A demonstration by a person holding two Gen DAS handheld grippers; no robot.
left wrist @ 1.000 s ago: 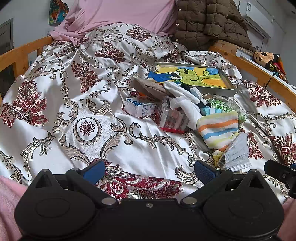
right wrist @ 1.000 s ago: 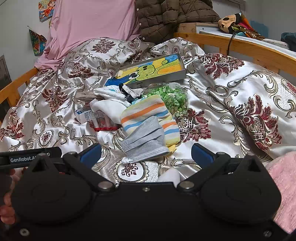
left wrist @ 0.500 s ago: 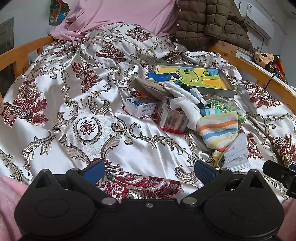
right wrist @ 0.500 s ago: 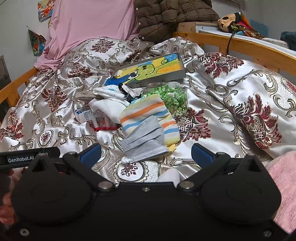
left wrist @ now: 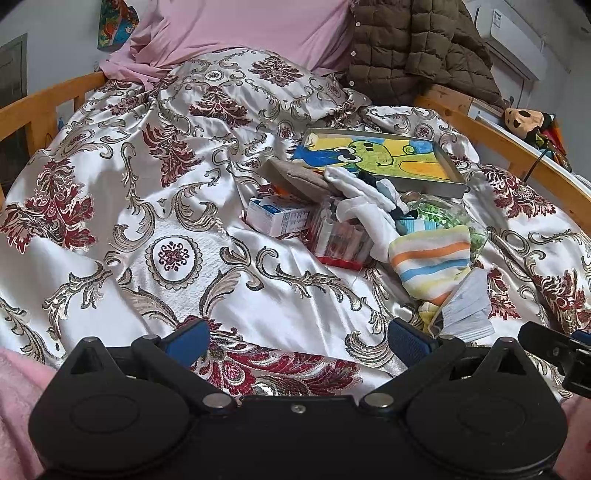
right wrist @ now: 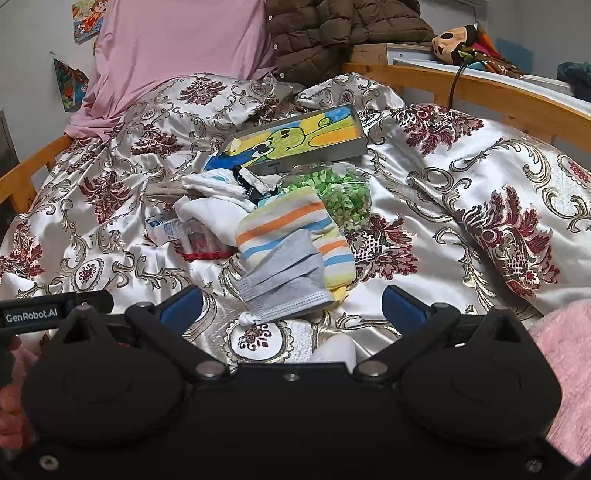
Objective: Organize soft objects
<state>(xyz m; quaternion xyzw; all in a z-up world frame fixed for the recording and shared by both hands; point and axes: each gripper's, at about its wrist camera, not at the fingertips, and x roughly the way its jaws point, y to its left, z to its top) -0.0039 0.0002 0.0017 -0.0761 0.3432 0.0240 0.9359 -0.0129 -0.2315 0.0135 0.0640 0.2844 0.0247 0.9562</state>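
- We look across a bed (left wrist: pixel 122 206) covered in a shiny white quilt with dark red and gold scrolls; its wooden rail (right wrist: pixel 476 88) runs along the far side, partly hidden by folds.
- A pink sheet (left wrist: pixel 240 26) and a brown quilted jacket (left wrist: pixel 413 44) hang at the head of the bed, both cut off by the top edge.
- A flat metal tin (right wrist: pixel 295 138) with a cartoon drawing lies beyond the pile, its near corner covered by cloth.
- A striped sock (right wrist: pixel 284 225) in orange, blue and yellow lies in the middle of the pile, its lower part hidden under a grey face mask (right wrist: pixel 284 280).
- White socks (left wrist: pixel 365 214) lie just behind it, tangled with a dark item we cannot make out.
- A clear bag of green pieces (right wrist: pixel 343 195) sits beside the striped sock, partly under it.
- A small white and blue box (left wrist: pixel 275 218) touches a clear pack with a red base (left wrist: pixel 343 243); the contents are blurred.
- The left tool (left wrist: pixel 295 338) hovers low over bare quilt, fingers spread wide, gripping nothing.
- The right tool (right wrist: pixel 291 306) hovers just before the face mask, fingers likewise wide apart and gripping nothing.
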